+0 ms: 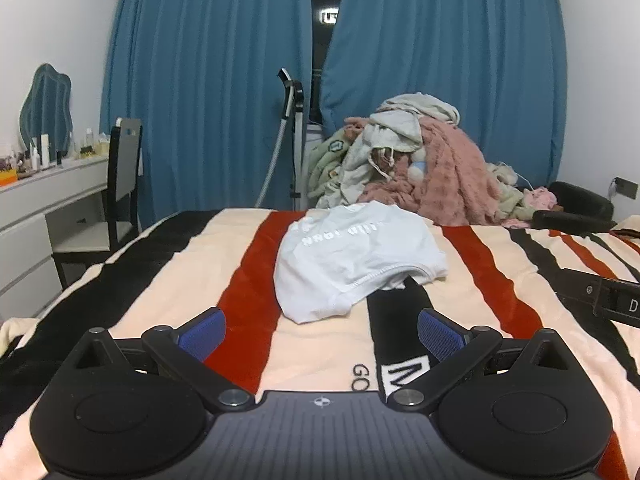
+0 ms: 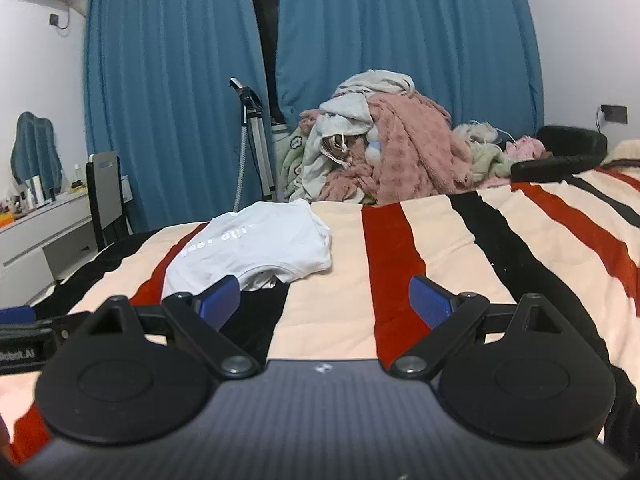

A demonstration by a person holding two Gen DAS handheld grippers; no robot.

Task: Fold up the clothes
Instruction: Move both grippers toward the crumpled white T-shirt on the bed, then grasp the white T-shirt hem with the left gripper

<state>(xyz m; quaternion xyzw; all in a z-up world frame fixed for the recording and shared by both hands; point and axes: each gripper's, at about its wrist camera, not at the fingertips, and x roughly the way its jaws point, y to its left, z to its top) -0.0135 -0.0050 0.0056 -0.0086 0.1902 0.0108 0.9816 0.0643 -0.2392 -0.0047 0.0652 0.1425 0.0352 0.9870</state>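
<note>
Bed (image 1: 480, 272) with striped blanket; white shirt (image 1: 352, 264) lies crumpled mid-bed, ahead of both tongs. Shirt looks light, limp, soft; best pinched at the near hem corners. Left tongs (image 1: 322, 334) and right tongs (image 2: 325, 302) spread wide, empty.

Left gripper (image 1: 322, 330) jaws spread wide, empty. Right gripper (image 2: 325, 300) same, wide apart, holding nothing.

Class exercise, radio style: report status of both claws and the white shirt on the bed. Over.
Left claw open, empty. Right claw open, empty. White cotton T-shirt with printed lettering lies roughly folded on the striped fleece blanket, untouched. Nothing in the way.
</note>
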